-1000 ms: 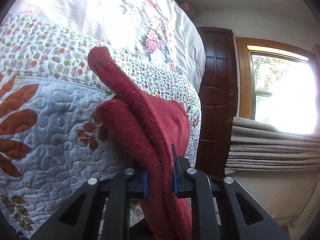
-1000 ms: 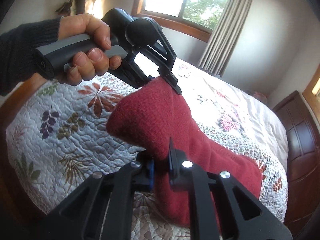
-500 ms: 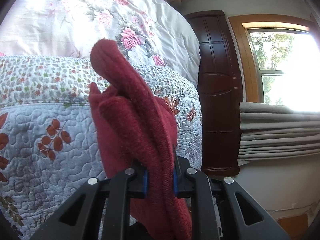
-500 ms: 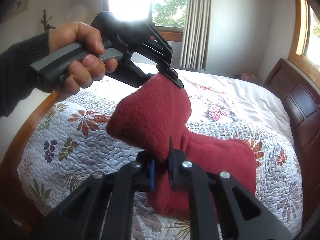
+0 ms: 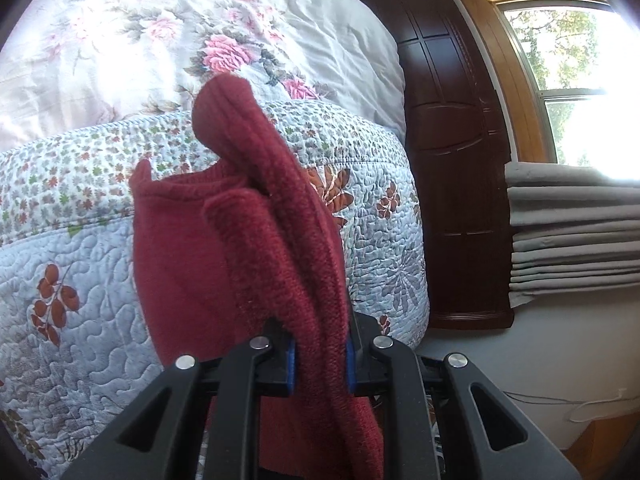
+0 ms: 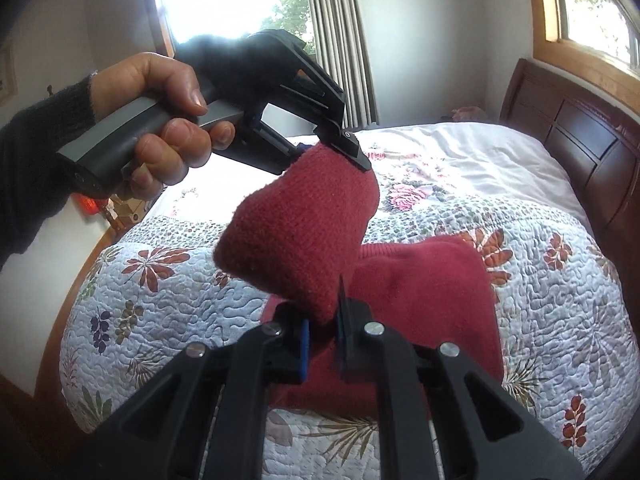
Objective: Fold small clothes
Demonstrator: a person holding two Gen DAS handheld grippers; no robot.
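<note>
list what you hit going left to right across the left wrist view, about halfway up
quilt → red garment in the left gripper → dark headboard → grey curtain

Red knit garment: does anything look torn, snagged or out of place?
Nothing stands out. The red knit garment looks intact, clamped by the left hand-held gripper and right hand-held gripper, its lower part on the quilt.
</note>
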